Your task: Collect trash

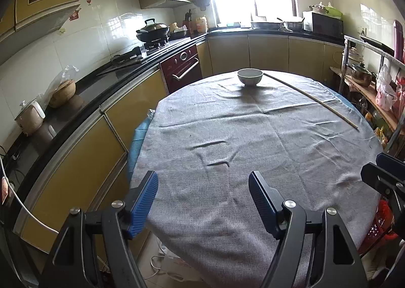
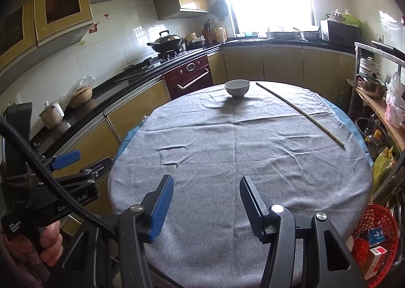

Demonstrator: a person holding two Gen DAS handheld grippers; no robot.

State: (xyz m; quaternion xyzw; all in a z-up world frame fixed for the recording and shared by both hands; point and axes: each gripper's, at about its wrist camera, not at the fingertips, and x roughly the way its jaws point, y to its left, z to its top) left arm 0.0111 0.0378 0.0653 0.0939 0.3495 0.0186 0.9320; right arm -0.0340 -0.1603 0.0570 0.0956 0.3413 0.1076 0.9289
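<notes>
Currently left gripper (image 1: pixel 203 202) and right gripper (image 2: pixel 206 205) are hovering spread and empty over the surface's (image 1: pixel 265 136) near edge, awaiting trash; bowl (image 1: pixel 249 76) and stick (image 1: pixel 311 98) are sitting at the far edge.

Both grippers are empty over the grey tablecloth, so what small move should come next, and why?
Probably ease the right gripper forward and rightward toward the long thin wooden stick. Both it and the left gripper stand open and empty at the near edge; only the stick and a white ceramic bowl lie on the grey tablecloth.
</notes>
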